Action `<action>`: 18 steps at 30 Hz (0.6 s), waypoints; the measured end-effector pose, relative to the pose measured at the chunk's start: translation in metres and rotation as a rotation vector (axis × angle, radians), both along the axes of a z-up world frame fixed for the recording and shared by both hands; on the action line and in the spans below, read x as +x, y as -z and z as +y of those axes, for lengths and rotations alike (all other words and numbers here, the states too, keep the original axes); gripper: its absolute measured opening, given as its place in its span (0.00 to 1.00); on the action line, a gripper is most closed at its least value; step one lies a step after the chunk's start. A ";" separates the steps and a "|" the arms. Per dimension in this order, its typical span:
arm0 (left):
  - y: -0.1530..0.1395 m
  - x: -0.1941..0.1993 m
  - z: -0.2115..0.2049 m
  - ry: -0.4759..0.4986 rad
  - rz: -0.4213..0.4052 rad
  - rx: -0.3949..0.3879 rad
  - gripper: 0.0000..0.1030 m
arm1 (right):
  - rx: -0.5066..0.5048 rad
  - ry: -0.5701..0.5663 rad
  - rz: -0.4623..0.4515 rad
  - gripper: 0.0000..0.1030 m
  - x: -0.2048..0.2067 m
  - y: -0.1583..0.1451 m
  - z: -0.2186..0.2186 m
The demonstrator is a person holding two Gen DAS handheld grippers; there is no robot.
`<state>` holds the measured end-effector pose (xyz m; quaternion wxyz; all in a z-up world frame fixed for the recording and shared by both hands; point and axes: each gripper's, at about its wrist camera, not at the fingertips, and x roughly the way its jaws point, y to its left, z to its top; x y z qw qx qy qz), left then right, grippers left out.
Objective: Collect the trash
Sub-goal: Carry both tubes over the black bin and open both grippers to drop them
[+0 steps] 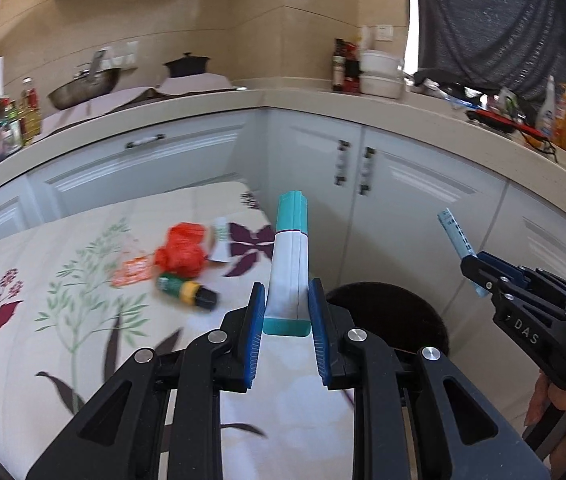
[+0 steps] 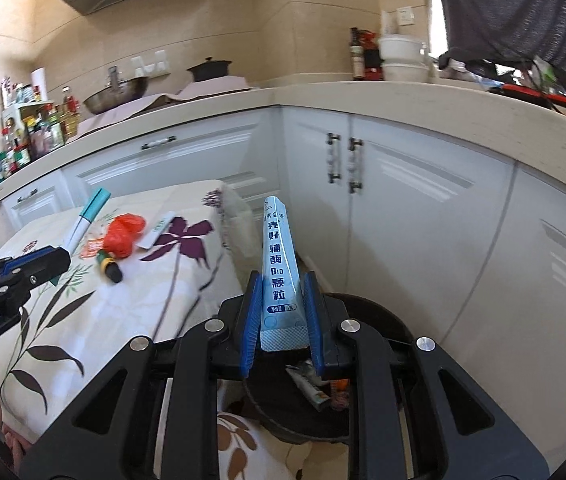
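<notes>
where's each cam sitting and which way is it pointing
Left wrist: on the left gripper, facing the cabinets over the floral table; jaws shut on a teal box, right gripper alongside.
Right wrist: on the right gripper, above the black bin; jaws shut on a blue sachet.
Shared: red bag, cabinets.

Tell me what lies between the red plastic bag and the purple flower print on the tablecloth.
A small white sachet lies between the red plastic bag and the purple flower print, seen in both wrist views.
</notes>
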<state>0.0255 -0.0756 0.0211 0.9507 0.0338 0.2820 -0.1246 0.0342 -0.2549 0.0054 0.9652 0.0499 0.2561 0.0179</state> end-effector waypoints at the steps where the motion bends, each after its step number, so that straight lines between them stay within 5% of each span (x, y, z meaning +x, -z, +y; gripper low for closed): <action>1: 0.000 0.000 -0.004 0.007 -0.001 0.001 0.23 | 0.000 0.010 0.000 0.20 -0.001 0.001 -0.004; 18: 0.011 0.015 -0.057 0.074 0.002 0.006 0.23 | 0.008 0.089 0.008 0.20 -0.005 0.008 -0.039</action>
